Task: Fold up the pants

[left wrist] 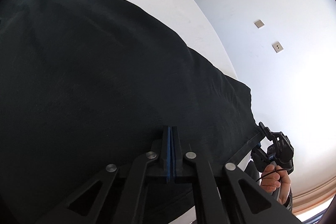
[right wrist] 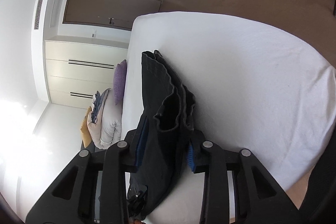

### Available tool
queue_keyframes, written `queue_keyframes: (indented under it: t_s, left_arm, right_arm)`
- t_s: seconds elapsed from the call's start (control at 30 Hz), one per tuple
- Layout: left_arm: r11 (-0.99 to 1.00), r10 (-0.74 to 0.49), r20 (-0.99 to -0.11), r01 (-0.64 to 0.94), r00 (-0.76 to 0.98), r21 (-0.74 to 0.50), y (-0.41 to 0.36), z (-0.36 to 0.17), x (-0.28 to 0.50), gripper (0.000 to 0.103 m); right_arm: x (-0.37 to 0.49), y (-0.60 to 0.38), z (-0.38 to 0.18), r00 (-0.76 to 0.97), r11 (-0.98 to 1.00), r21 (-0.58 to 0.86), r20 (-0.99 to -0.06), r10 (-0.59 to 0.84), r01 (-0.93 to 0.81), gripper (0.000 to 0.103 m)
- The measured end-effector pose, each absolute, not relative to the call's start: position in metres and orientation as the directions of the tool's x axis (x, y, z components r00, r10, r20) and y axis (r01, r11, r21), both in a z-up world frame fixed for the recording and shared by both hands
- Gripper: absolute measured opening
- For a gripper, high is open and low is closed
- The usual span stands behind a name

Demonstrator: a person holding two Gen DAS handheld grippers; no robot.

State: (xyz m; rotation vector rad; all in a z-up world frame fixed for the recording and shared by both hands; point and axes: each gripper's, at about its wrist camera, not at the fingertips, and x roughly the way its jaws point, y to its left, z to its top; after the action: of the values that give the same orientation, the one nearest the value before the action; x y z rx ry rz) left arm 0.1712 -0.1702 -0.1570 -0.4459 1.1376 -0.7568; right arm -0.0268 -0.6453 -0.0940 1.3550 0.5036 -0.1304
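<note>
**Pants held over the bed**

Though no writing could be read anywhere, the black pants (left wrist: 94, 77) were seen draped over the white bed (right wrist: 241, 77). The left gripper (left wrist: 171, 135) was pressed closed, any pinched cloth indiscernible. The right gripper (right wrist: 166, 152) was clamped on bunched pants, whose lower part was cut off.

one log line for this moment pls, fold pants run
stage: mid-fold, lifting | left gripper: shut on pants | right gripper: shut on pants, bunched edge between fingers | surface: white bed | pants: partly lifted off bed
</note>
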Motion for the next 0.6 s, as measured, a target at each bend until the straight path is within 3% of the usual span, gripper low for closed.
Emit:
queue_keyframes:
  t_s: [0.07,0.2,0.37,0.4,0.53,0.6]
  left_arm:
    - [0.677,-0.734,-0.644,0.308,0.217,-0.668,-0.169,-0.158,0.171,0.002]
    - [0.672,-0.739,-0.637,0.304,0.218,-0.675,-0.168,-0.158,0.172,0.002]
    - [0.67,-0.742,-0.622,0.293,0.248,-0.683,-0.16,-0.149,0.17,0.006]
    - [0.656,-0.755,-0.605,0.284,0.254,-0.699,-0.157,-0.146,0.17,0.015]
    - [0.597,-0.8,-0.536,0.256,0.27,-0.76,-0.145,-0.134,0.174,0.069]
    - [0.563,-0.822,-0.501,0.256,0.27,-0.786,-0.144,-0.128,0.175,0.079]
  right_arm:
    - [-0.02,-0.645,-0.096,0.884,0.236,0.895,-0.425,0.196,0.378,0.012]
    - [-0.005,-0.639,-0.089,0.86,0.324,0.853,-0.479,0.177,0.409,0.009]
    - [0.023,-0.602,-0.04,0.819,0.613,0.688,-0.563,0.115,0.388,0.009]
    - [0.028,-0.589,-0.025,0.812,0.682,0.633,-0.575,0.099,0.365,0.009]
    - [0.063,-0.507,0.018,0.789,0.917,0.343,-0.611,0.055,0.202,0.009]
    - [0.074,-0.459,0.028,0.772,0.98,0.173,-0.635,0.031,0.103,0.009]
